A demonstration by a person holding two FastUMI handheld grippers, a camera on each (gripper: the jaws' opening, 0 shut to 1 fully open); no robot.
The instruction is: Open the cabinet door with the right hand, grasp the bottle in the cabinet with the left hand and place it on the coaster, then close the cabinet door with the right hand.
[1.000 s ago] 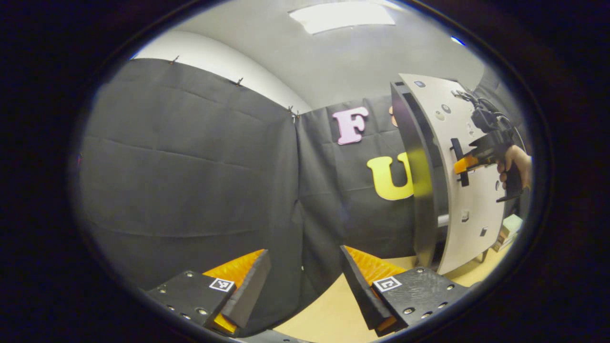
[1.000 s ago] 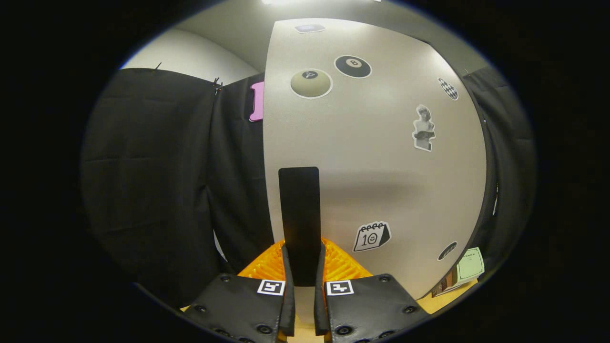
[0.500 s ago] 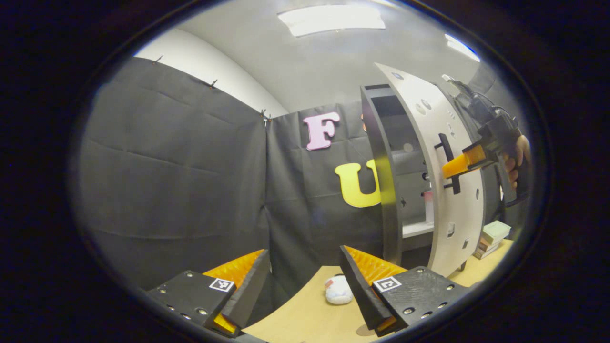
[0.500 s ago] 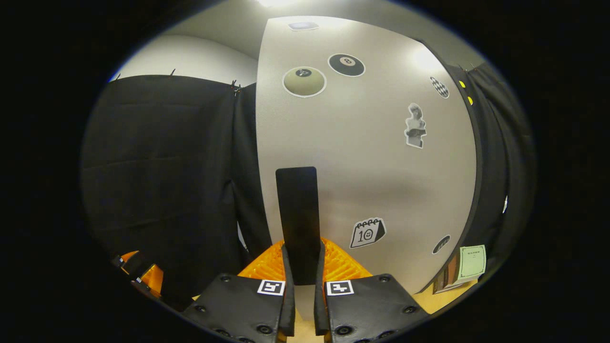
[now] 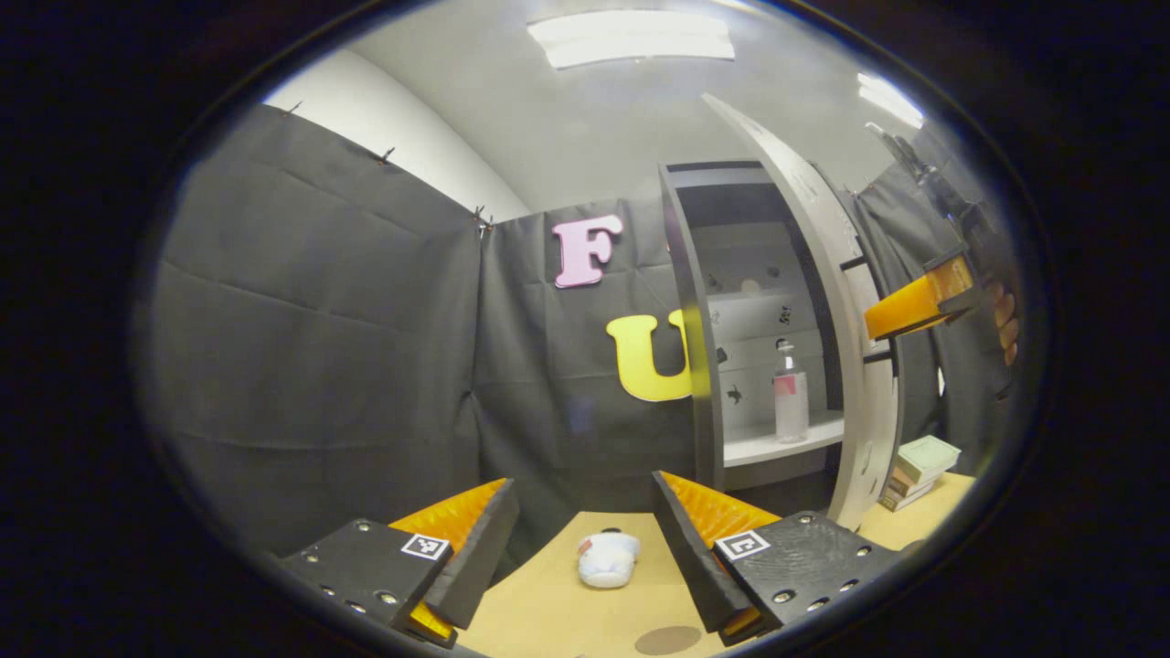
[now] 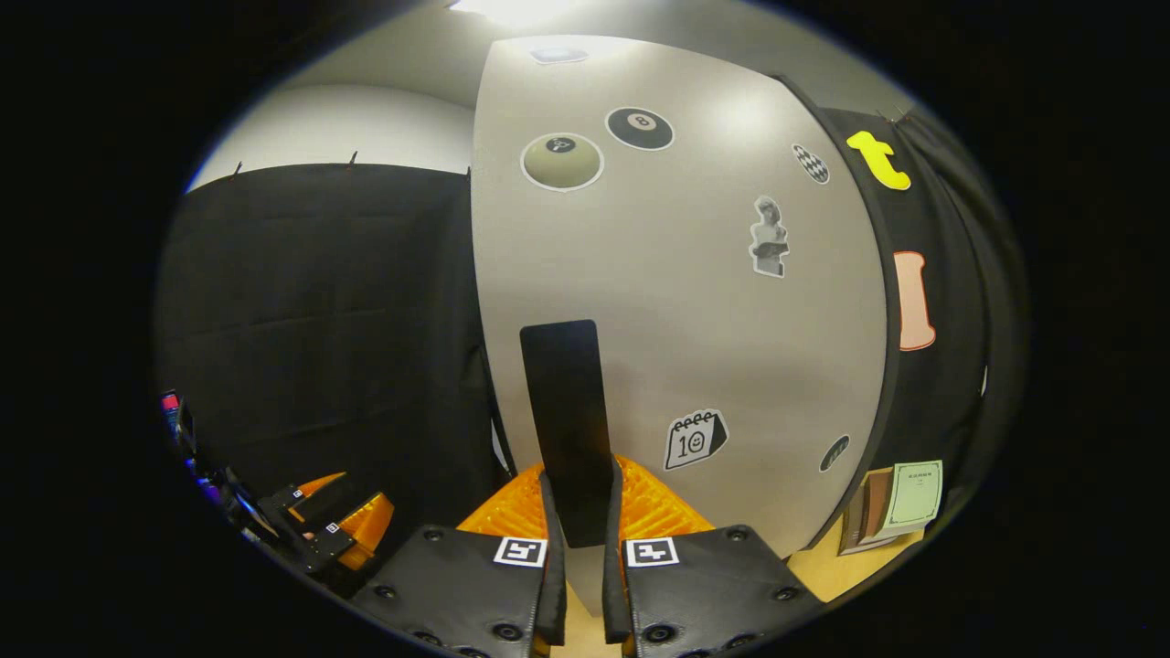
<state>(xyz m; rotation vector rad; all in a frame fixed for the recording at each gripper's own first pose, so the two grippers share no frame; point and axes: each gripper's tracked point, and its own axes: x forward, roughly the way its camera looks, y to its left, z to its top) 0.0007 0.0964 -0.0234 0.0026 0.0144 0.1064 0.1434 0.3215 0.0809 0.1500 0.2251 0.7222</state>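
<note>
At lower centre, right gripper [image 6: 578, 539] is clamping the door handle [image 6: 565, 416], baring the bottle [image 5: 791, 393]; left gripper [image 5: 585, 539] is waiting agape over the tabletop [image 5: 548, 612].

You are working in a staged recording booth, not a lived-in home: black cloth walls [image 5: 311, 366] clipped up along their top edge close in a pale wooden tabletop [image 5: 558, 612]. A flat ceiling light panel [image 5: 631, 38] and a lone white sticker-covered cabinet door [image 6: 676, 302] suggest an office-like room.

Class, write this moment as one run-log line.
stage: door open | right gripper: shut on door handle | left gripper: open, empty | bottle: upright on cabinet shelf
</note>
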